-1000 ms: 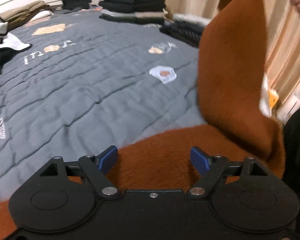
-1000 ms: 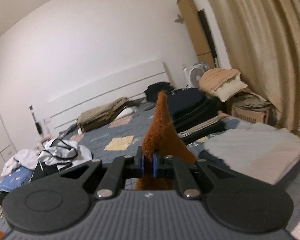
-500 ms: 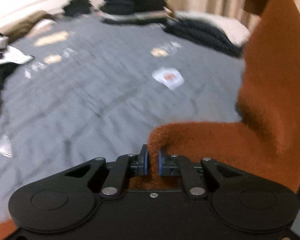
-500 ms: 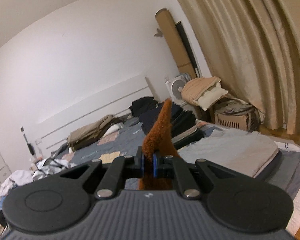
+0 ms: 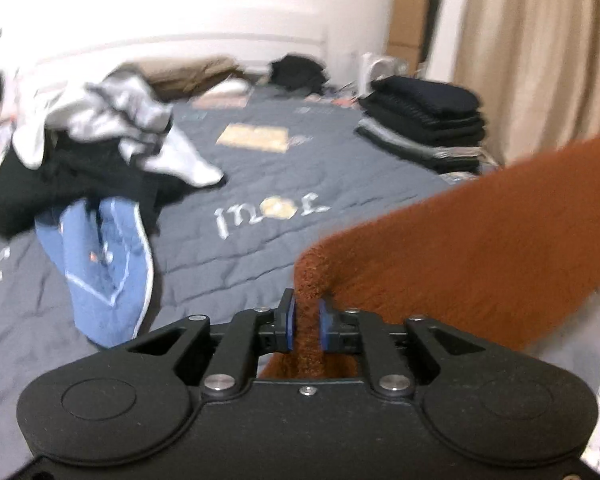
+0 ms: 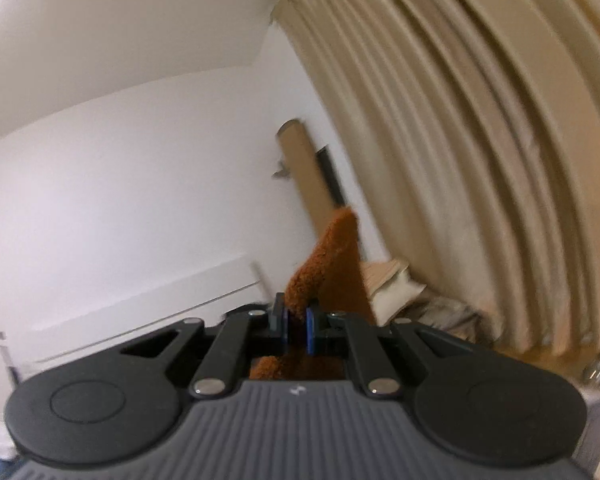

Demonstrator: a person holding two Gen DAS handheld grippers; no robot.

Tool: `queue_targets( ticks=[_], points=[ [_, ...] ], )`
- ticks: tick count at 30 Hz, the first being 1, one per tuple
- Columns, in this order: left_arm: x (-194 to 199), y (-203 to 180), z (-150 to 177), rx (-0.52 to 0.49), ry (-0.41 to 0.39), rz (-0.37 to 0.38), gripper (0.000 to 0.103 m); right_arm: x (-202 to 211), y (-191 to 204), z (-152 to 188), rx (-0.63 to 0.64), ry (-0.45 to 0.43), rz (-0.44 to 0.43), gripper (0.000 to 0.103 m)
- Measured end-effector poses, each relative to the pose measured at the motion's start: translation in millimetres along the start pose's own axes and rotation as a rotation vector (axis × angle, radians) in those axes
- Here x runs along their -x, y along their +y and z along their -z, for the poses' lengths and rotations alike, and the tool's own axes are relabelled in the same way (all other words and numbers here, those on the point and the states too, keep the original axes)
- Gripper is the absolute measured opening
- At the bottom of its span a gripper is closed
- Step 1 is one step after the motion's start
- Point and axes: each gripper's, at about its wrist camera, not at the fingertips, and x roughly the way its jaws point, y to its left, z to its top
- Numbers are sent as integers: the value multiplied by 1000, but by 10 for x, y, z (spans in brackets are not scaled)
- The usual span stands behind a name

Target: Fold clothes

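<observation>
1. Left claw [image 5: 307, 325] grips a fold of the rust-brown garment [image 5: 472, 236], its jaws having just eased wider, cloth between the pads.
2. Right claw [image 6: 296, 330] is clamped on the garment's other edge.
3. Garment hangs above the grey bed [image 5: 260, 184].

The left gripper [image 5: 306, 326] has a smooth black housing with two round discs, black linkage arms on silver rivets, one small screw at the centre edge, and blue pads [image 5: 290, 326] on its fingers. The right gripper [image 6: 296, 328] matches it, but its housing is ribbed grey with a small pale mark (possibly a logo; too blurred to read) just behind the blue pads [image 6: 310, 330].
</observation>
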Motion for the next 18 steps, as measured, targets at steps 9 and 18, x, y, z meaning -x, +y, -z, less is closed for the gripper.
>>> queue_targets(
  ticks=[9, 18],
  points=[
    [223, -8, 482, 4, 27, 16, 86, -1208, -313, 675, 140, 155, 246, 8],
    [690, -17, 759, 50, -3, 76, 88, -1513, -453, 1326, 250, 401, 373, 12]
  ],
)
